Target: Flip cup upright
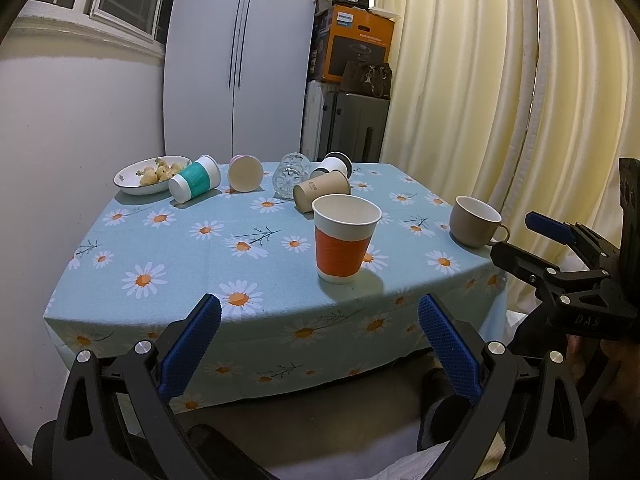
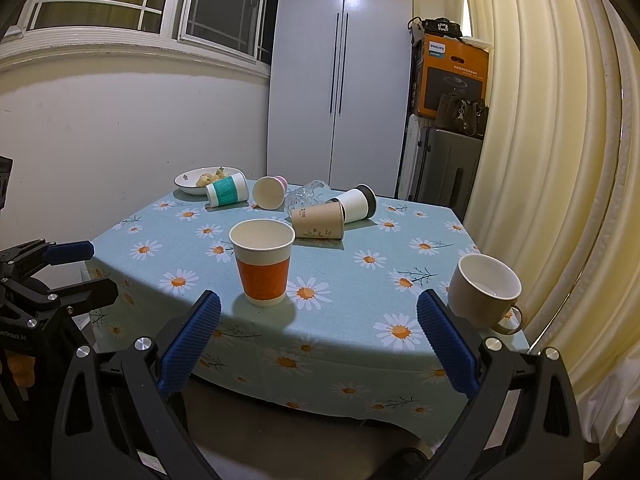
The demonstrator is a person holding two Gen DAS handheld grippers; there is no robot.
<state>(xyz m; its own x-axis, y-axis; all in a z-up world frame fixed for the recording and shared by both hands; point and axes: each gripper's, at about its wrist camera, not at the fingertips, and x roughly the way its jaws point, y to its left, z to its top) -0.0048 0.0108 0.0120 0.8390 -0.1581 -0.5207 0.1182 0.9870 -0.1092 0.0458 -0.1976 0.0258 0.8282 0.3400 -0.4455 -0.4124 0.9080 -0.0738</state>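
The left hand-held gripper (image 1: 320, 320) hangs off the near edge of the table (image 1: 248, 312), its blue-padded fingers (image 1: 192, 344) spread wide with nothing between them. The right hand-held gripper (image 2: 319, 318) is likewise released and empty, held just short of the same edge.

Straight ahead of both, near the front of the daisy-print blue tablecloth, the orange-banded white paper cup (image 2: 262, 262) stands upright, mouth open to the ceiling. To the right of it, close beside the right hand-held gripper's right finger (image 2: 448, 344), a beige ceramic mug with a white inside (image 2: 482, 294) also stands upright, handle toward the table's right corner.

Farther out, beyond the orange cup, a row of cups lies on its side: a teal-banded white paper cup (image 2: 226, 193), a pink-bottomed cream cup (image 2: 269, 193) with its mouth turned this way, a clear cut-glass tumbler (image 2: 306, 197), a plain brown kraft paper cup (image 2: 318, 224) and a white cup with a dark lid (image 2: 356, 205) touching it from behind. At the far left, beyond the teal cup, a white shallow bowl of pale round snacks (image 2: 192, 180) sits on the cloth.
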